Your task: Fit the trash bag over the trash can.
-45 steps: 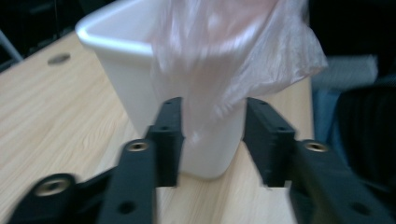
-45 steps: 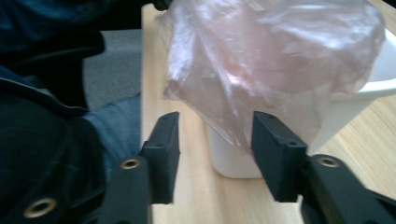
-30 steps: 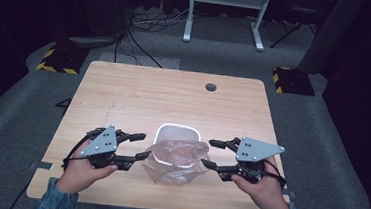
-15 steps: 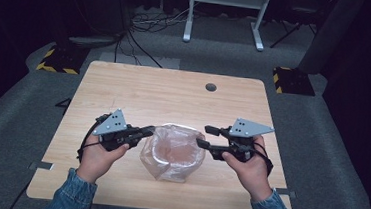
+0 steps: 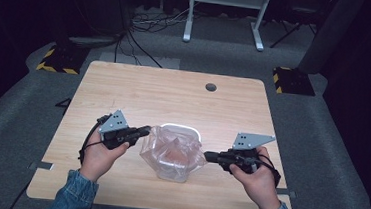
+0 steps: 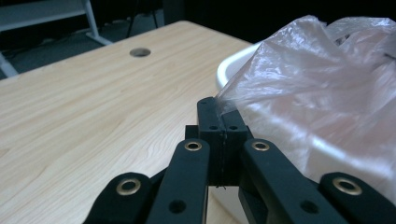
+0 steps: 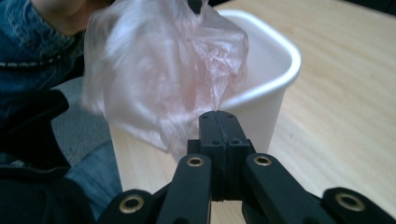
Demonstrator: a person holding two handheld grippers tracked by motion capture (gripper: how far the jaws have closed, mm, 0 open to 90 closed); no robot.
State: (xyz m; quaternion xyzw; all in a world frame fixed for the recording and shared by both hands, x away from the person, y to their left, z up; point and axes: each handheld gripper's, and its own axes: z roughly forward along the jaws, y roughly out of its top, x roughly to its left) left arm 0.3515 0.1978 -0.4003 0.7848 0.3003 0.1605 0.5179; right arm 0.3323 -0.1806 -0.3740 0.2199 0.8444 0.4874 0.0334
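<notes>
Lining a bin: the left tool (image 5: pixel 144 130) and right tool (image 5: pixel 208 156), each pressed together on an edge of the clear plastic bag (image 5: pixel 172 151), hold it stretched over the white bin (image 7: pixel 261 88) standing on the desk (image 5: pixel 164 95), so that its mouth can settle around the rim

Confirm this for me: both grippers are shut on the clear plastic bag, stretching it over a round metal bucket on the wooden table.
One thing is wrong: the container is a white plastic bin with rounded corners, not a round metal bucket, as the right gripper view shows. The rest holds: the left gripper and right gripper are each shut on the clear plastic bag, over the bin on the wooden table.
</notes>
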